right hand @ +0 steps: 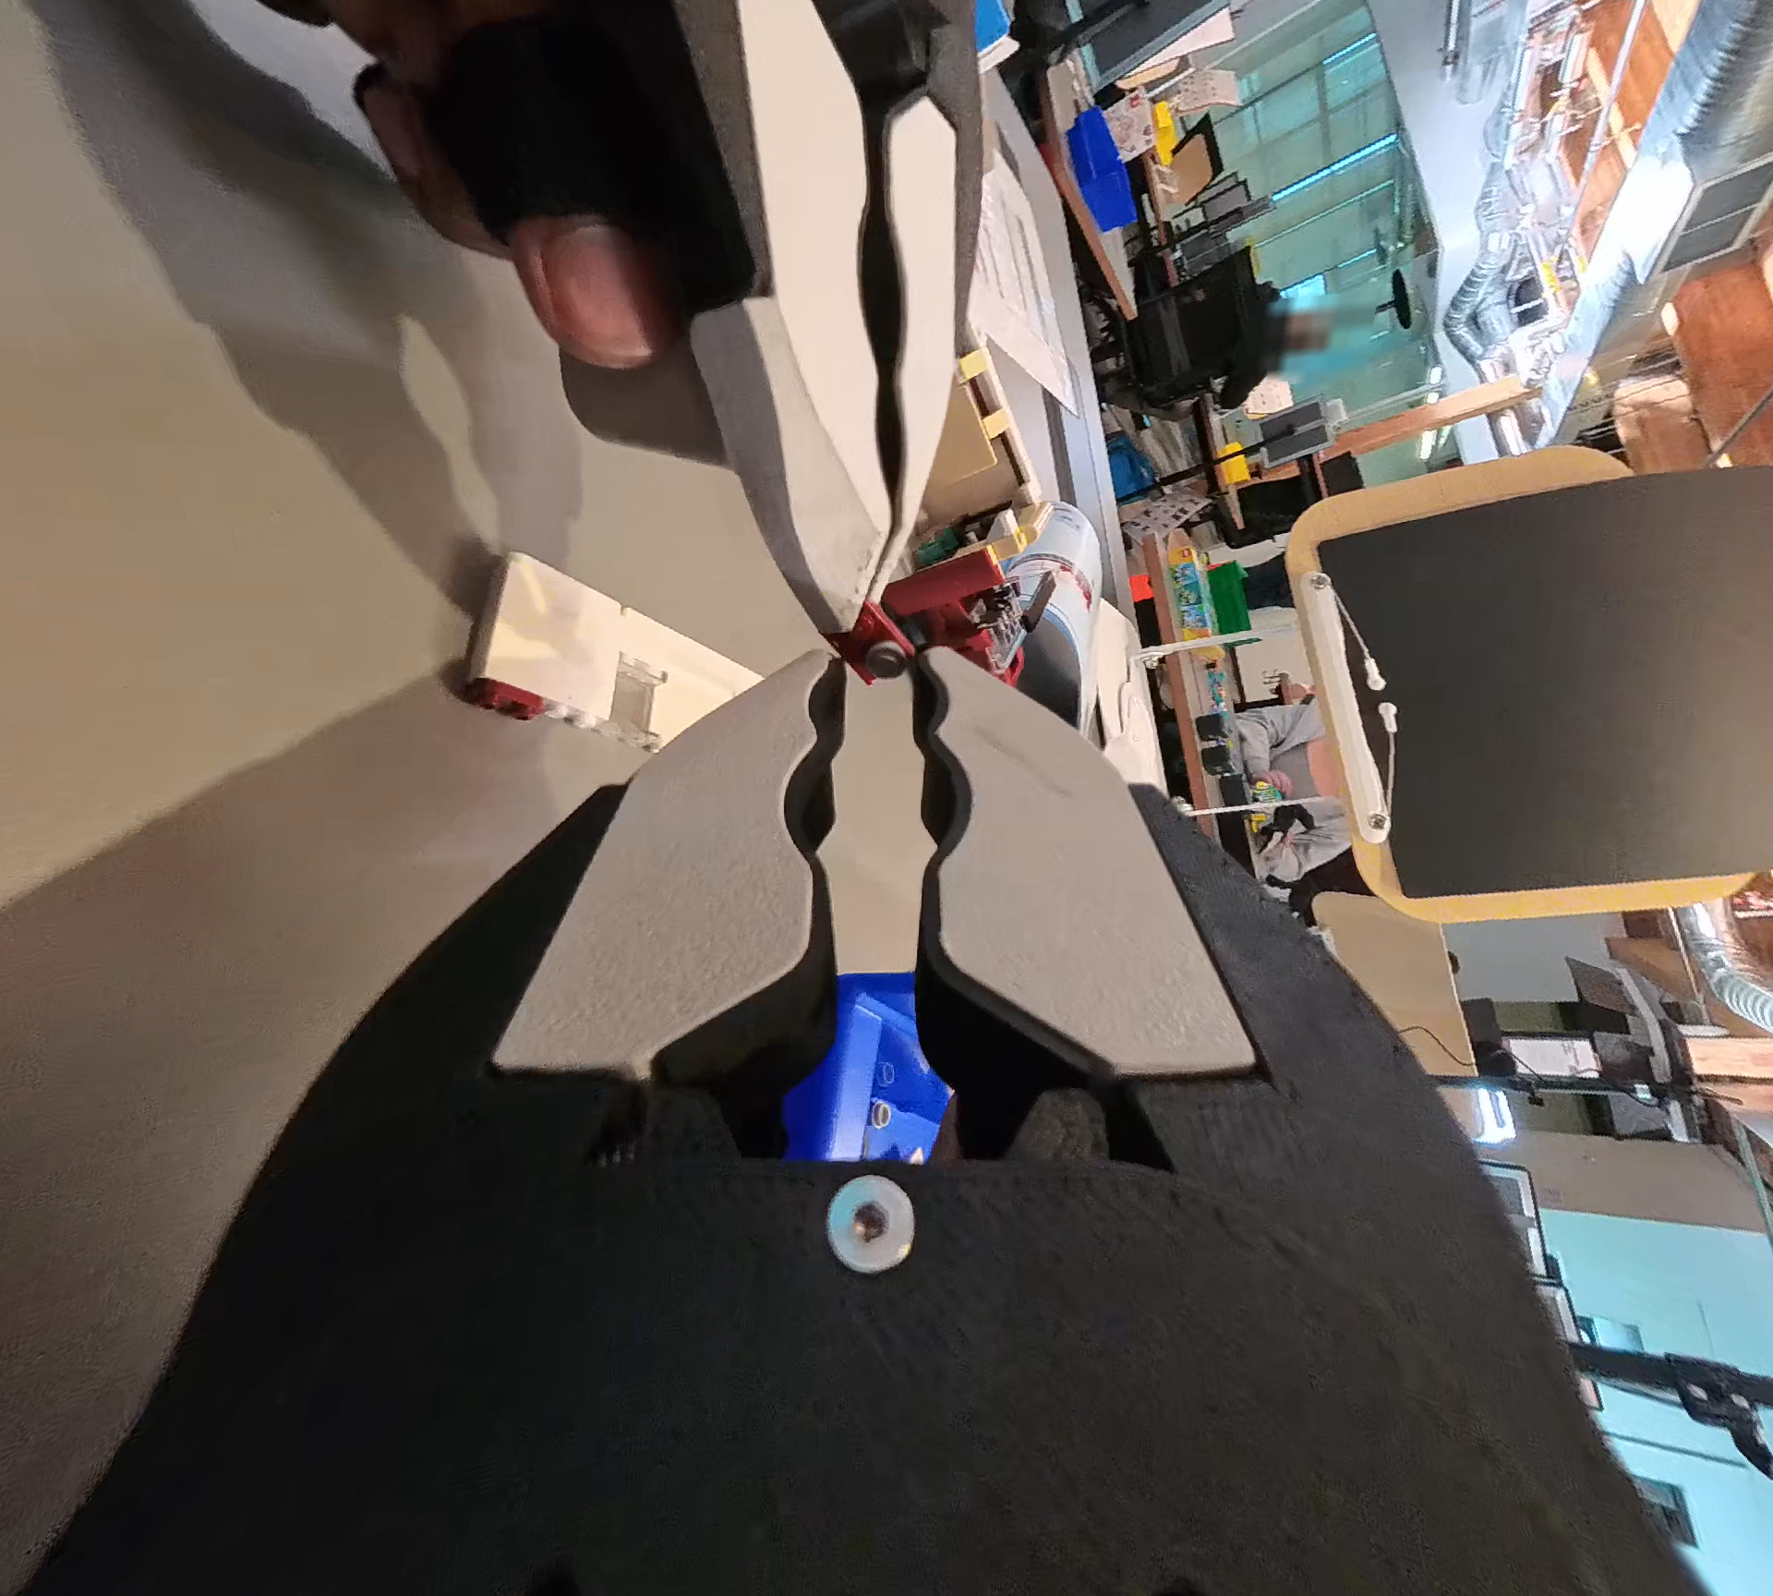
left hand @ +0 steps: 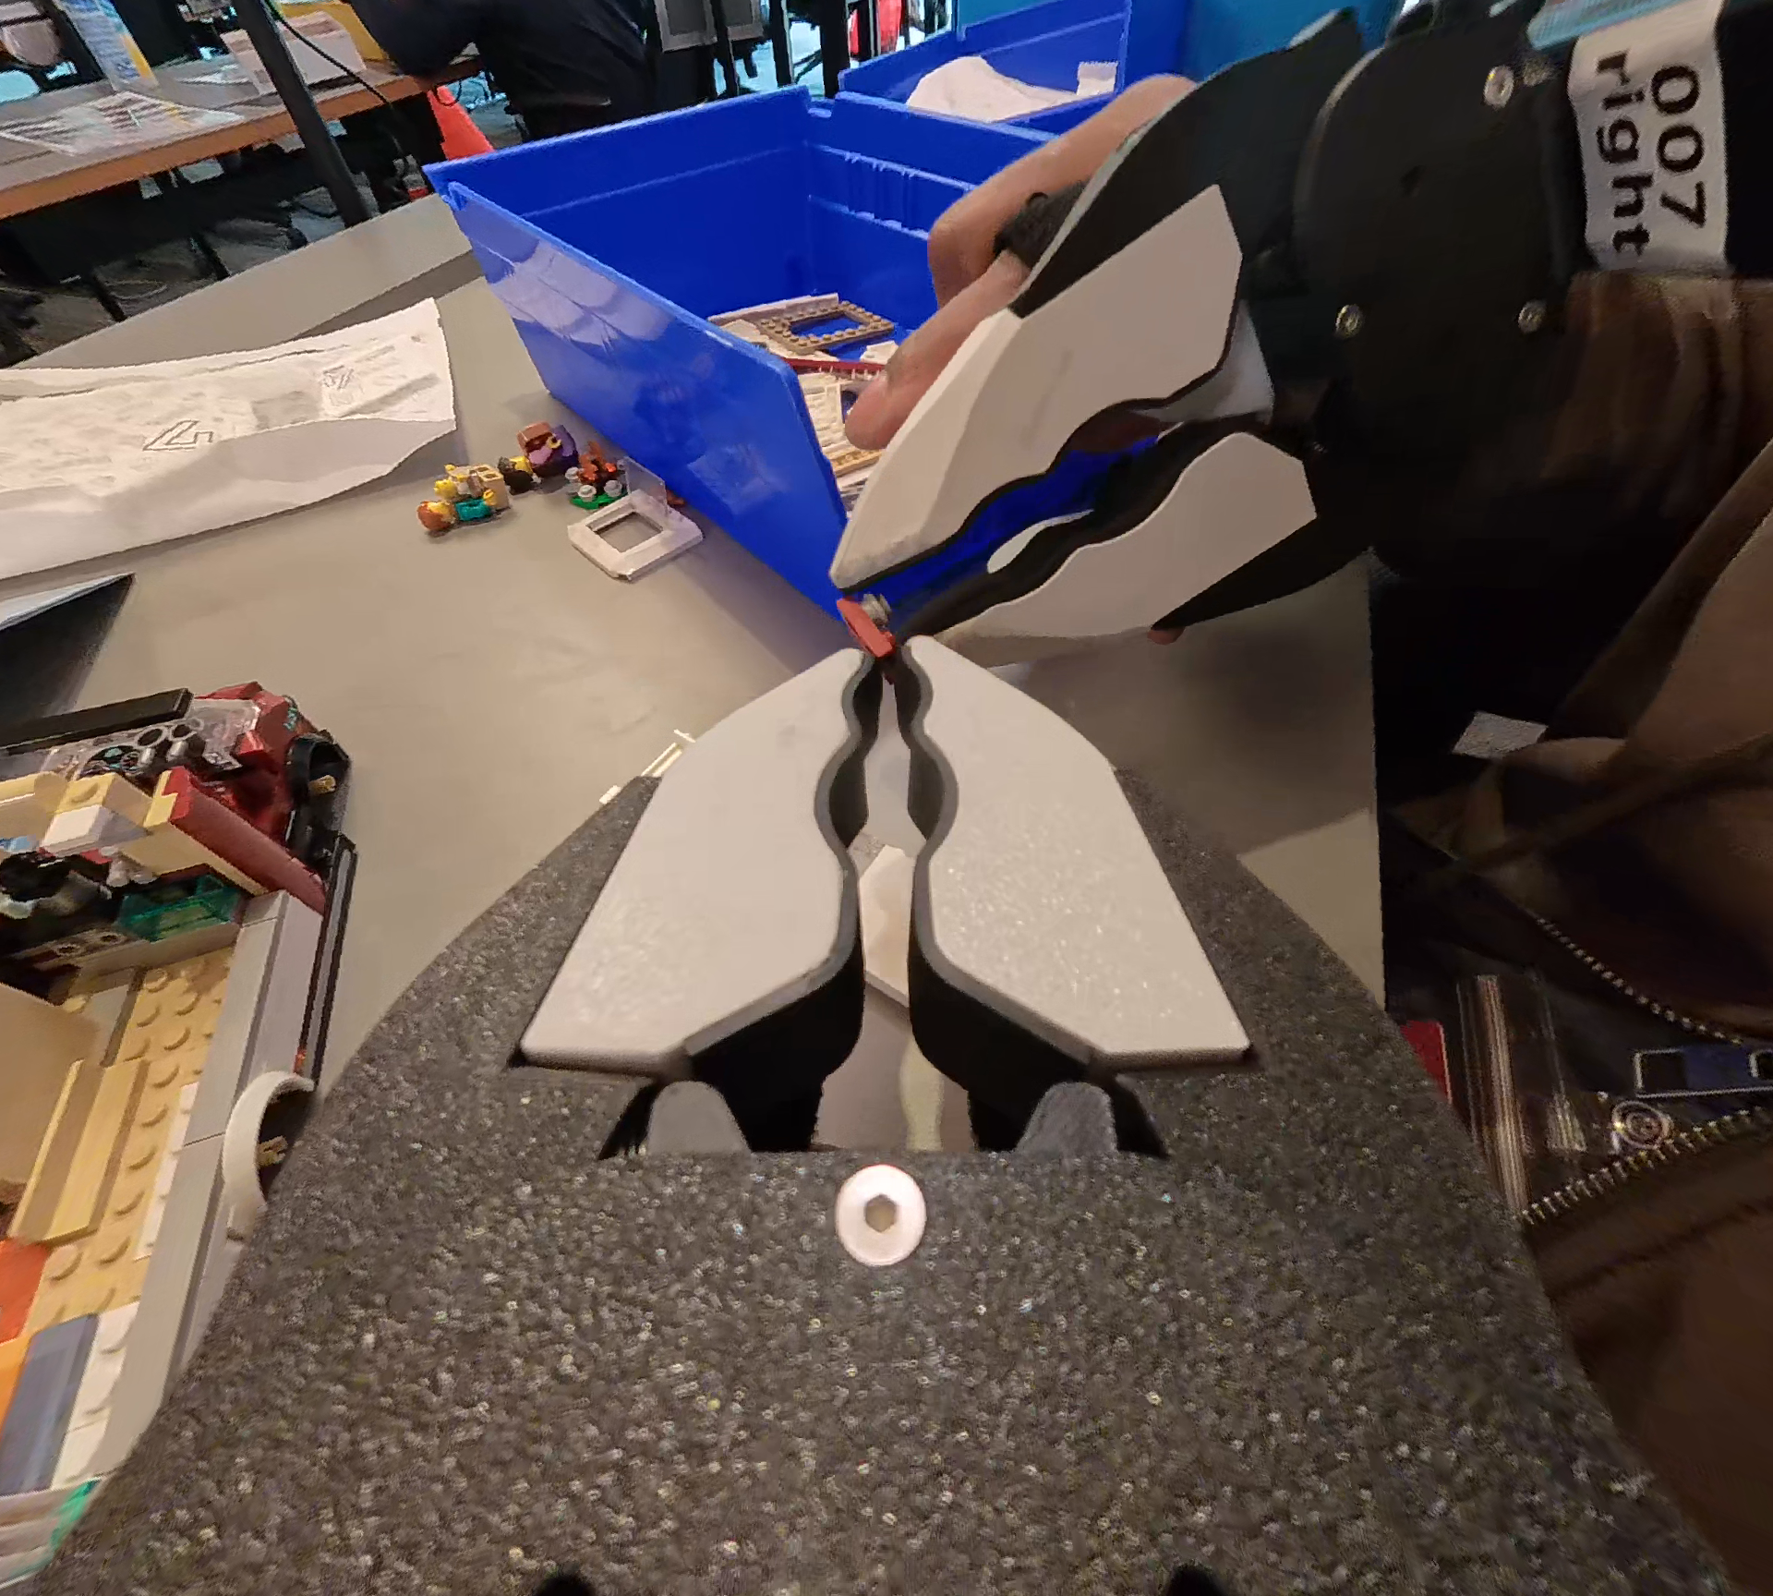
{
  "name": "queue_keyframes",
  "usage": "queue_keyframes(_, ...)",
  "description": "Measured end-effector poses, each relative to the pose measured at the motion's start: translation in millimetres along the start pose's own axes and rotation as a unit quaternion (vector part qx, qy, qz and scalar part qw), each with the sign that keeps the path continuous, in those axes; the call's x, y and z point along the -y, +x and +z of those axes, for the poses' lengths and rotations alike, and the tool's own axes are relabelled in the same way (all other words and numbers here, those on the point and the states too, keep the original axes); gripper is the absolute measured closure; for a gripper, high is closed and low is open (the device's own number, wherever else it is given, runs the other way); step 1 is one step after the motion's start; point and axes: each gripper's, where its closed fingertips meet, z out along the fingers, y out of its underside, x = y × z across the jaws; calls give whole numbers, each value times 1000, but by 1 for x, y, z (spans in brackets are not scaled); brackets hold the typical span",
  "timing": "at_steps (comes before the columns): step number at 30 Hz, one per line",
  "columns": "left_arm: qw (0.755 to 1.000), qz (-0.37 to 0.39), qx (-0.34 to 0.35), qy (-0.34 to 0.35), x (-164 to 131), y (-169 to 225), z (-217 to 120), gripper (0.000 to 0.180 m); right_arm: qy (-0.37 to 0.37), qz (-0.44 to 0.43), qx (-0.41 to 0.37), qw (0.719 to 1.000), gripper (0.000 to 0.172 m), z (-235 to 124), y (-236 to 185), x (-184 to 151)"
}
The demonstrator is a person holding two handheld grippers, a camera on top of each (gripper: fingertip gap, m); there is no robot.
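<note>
My left tongs are clamped on a small red plate just off the blue bin's near corner; my right tongs stand slightly apart around its grey stud. I'd judge holding steady matters.

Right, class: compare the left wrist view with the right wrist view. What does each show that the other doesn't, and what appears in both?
Only the left wrist view: small toy figures, a pale square frame piece and creased paper on the grey table.
Only the right wrist view: a white brick block and a dark panel.
Both: the left tool shut on a small red plate, the right tool open beside it.
</note>
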Motion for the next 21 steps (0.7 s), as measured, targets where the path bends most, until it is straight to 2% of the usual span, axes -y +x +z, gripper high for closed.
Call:
queue_keyframes(6,999,34,16,-25,-7,-1,2,177,-4,4,36,999,162,3,-4,-3)
queue_keyframes(15,997,69,44,-14,-2,-3,3,177,25,122,63,990,162,0,0,-2)
queue_keyframes(19,999,38,27,-20,-7,-2,5,178,12,76,40,996,163,2,-3,-4)
queue_keyframes(21,997,54,32,-32,-10,-2,6,178,-1,49,36,998,164,4,-7,-6)
